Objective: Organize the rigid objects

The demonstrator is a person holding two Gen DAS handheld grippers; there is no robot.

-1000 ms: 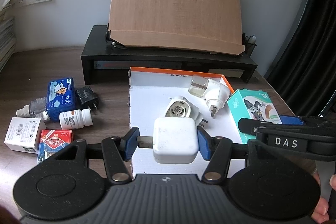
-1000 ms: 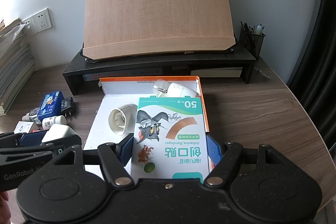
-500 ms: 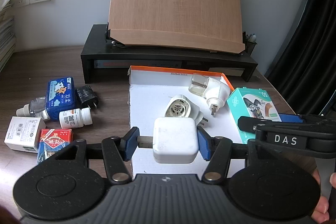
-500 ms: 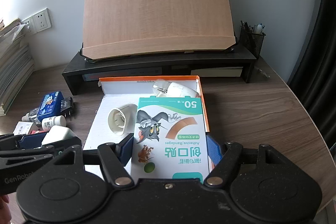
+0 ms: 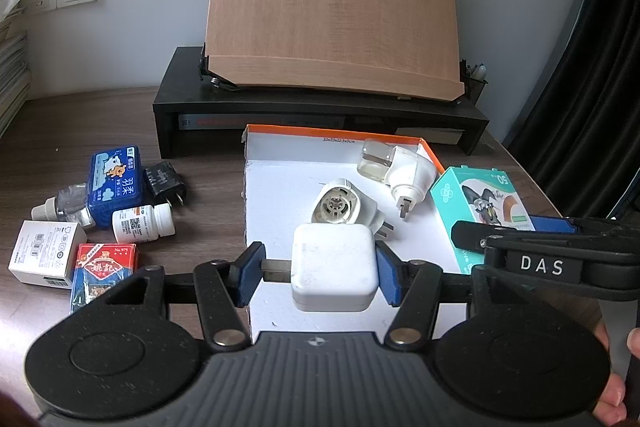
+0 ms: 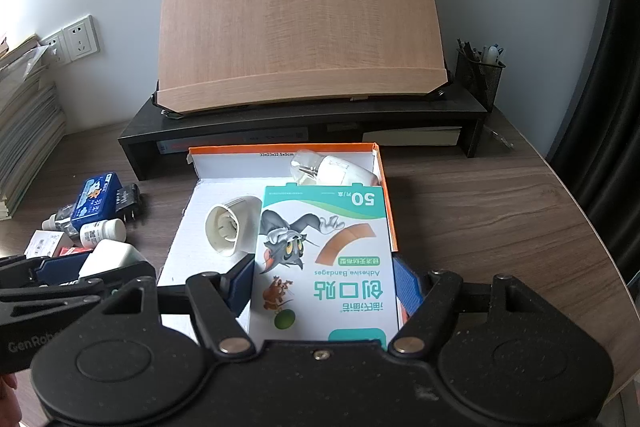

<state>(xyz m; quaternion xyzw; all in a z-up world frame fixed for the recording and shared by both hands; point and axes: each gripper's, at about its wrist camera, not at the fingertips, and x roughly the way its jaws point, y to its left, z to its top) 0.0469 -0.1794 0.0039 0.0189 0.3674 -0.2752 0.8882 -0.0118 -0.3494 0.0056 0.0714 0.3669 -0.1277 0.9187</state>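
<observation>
Dark wood-grain tabletop is carrying a shallow white cardboard box with an orange rim. Left gripper is clenching its jaws on a white rounded-square charger block over the box's near edge. Right gripper is grasping a teal-and-white adhesive-bandage carton, its long axis running away from the camera, over the box's right side.

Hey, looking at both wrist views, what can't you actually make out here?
- Underside of the white charger, left wrist view: hidden by its own body, so whether it rests on the box floor is unclear.
- Near end of the bandage box, right wrist view: covered by the right tool.
- Pill bottle label, left wrist view: too small to read.
- Person's hand: cut off by the frame edge.
</observation>
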